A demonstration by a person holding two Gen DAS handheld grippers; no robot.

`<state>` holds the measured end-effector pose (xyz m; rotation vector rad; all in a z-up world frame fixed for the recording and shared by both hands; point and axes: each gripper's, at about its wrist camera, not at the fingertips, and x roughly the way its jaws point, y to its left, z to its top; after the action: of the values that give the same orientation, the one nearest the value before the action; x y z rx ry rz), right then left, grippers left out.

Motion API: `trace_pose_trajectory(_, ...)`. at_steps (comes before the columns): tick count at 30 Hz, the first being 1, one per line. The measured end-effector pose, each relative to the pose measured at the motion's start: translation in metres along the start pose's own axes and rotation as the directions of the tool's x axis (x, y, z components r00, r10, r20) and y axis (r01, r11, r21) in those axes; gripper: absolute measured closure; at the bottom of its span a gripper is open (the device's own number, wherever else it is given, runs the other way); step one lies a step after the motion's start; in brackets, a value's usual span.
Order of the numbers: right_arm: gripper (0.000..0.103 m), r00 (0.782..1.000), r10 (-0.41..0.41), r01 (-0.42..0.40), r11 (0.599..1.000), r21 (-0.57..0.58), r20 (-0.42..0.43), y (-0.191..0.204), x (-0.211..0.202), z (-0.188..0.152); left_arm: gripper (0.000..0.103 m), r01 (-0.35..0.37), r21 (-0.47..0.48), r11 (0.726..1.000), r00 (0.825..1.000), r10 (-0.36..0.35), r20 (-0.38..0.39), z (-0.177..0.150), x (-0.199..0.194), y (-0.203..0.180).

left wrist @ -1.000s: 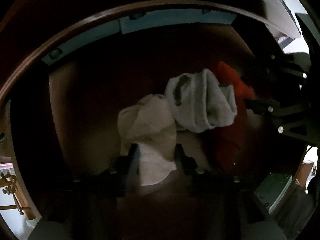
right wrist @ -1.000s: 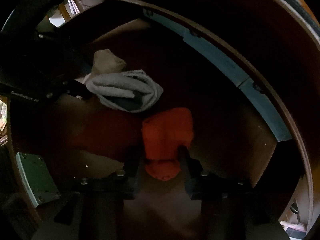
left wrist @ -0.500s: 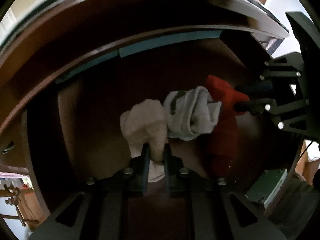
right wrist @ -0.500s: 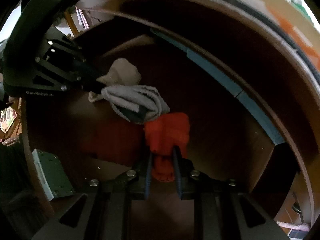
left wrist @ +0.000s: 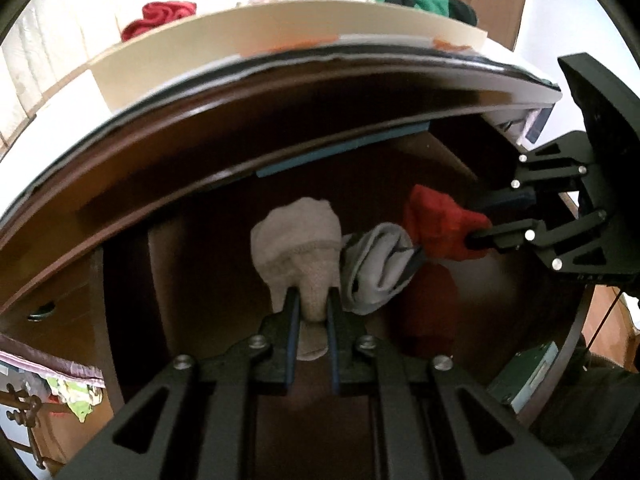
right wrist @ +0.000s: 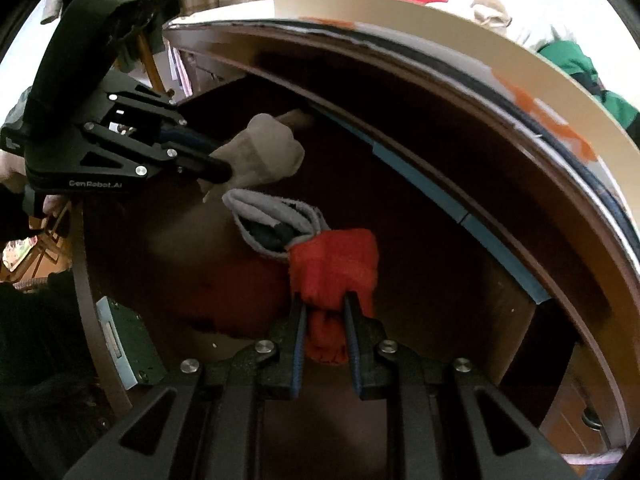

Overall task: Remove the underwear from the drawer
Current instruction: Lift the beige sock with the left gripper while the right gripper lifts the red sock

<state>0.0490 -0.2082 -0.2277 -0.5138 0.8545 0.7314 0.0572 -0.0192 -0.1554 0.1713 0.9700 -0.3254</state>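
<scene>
**Both grippers clamped on rolled cloth over the open drawer**

Leftmost, the left gripper (left wrist: 313, 312) was closed tight on a beige roll (left wrist: 298, 240); its blue-lined fingers (left wrist: 291, 332) pinched the narrow lower end, and the bulk of the roll stood up beyond the tips. From the right wrist camera the same gripper (right wrist: 218, 166) entered from the left edge, with the beige roll (right wrist: 264, 154) at its tip.

Centre: a grey roll (left wrist: 376, 264) with a dark inner fold lay between the two held pieces, touching both. It was in neither gripper; whether it rested on the drawer (left wrist: 192, 280) floor could not be told.

Right: the right gripper (right wrist: 325, 320) was nearly closed on a red roll (right wrist: 336, 268), pads pressing its lower end. In the left wrist view that gripper (left wrist: 476, 220) came in from the right, the red roll (left wrist: 440, 224) at its tips.

All three rolls sat above the dark wooden drawer interior, below the desktop edge (right wrist: 500, 92). More clothes (left wrist: 160, 16) lay on top beyond.
</scene>
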Motion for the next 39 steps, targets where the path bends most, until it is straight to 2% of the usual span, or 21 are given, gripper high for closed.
trace_pose_trajectory(5,0.084,0.999,0.009,-0.009,1.0,-0.006,0.053,-0.005,-0.026,-0.01,0.093,-0.009,-0.01,1.0,0.999,0.009,0.048,-0.001,-0.006,-0.001)
trace_pose_trajectory(12,0.084,0.995,0.004,0.0,0.999,-0.036,0.101,-0.001,-0.043,-0.019,0.093,-0.036,-0.04,0.999,0.992,0.04,0.121,0.0,-0.012,0.0)
trace_pose_trajectory(24,0.084,0.984,-0.006,0.016,0.998,-0.054,0.179,0.0,-0.065,-0.032,0.093,-0.083,-0.047,0.995,0.976,0.091,0.196,0.0,-0.019,-0.002)
trace_pose_trajectory(39,0.084,0.952,-0.017,0.038,0.997,-0.062,0.307,0.005,-0.103,-0.045,0.093,-0.108,-0.075,0.991,0.949,0.125,0.288,-0.004,-0.037,-0.003)
